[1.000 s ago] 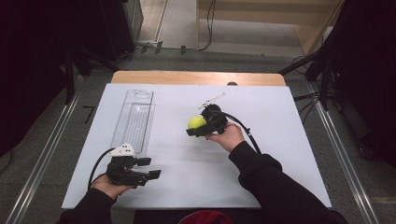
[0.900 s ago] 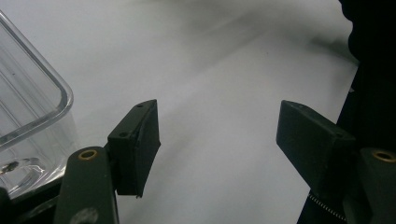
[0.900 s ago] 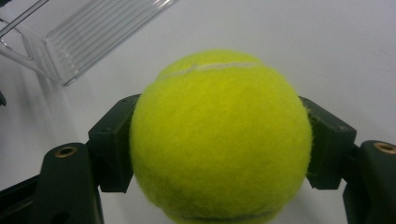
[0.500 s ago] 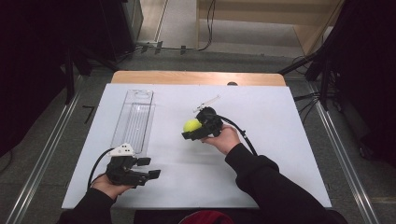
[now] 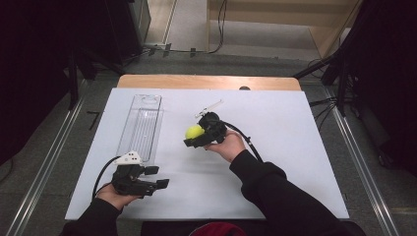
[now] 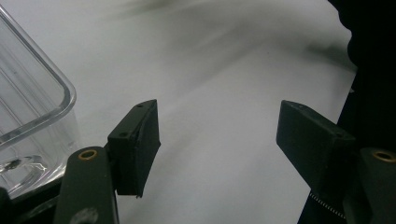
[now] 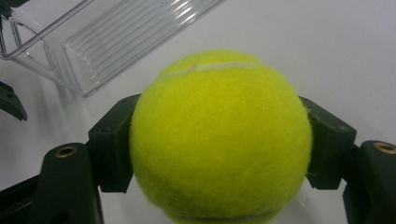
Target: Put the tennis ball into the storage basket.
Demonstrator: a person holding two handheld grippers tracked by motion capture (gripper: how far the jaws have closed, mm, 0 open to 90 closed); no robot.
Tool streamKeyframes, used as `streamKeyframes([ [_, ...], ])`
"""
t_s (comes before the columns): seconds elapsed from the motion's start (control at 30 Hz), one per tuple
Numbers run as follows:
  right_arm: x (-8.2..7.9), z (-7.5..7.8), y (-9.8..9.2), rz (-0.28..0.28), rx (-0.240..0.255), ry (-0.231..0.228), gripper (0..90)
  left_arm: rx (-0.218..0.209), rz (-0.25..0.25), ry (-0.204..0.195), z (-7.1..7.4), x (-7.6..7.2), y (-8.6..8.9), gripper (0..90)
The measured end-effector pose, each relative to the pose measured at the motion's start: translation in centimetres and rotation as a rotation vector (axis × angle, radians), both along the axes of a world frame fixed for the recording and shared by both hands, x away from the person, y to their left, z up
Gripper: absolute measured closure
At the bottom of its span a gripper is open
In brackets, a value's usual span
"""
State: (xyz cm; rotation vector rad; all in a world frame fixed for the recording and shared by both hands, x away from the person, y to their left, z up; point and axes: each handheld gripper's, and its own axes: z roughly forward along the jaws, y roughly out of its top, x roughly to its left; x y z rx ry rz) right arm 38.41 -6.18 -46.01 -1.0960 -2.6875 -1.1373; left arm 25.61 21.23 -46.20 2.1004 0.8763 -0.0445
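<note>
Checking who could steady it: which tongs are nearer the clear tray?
Left. The left tongs sit open just off the near end of the tray. The right tongs hold the ball farther off, to the tray's right.

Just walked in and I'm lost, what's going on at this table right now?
A person holds a gripper in each hand over a white table. The right gripper is shut on a yellow tennis ball, held near the middle of the table beside a long clear plastic tray. The left gripper sits open and empty by the tray's near end.
</note>
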Motion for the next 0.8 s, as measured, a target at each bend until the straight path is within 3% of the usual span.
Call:
streamKeyframes([
  [0.8, 1.1, 1.1, 2.2, 0.000, 0.014, -0.005, 23.8, 0.003, 0.000, 0.000, 0.0, 0.0, 0.0, 30.9],
])
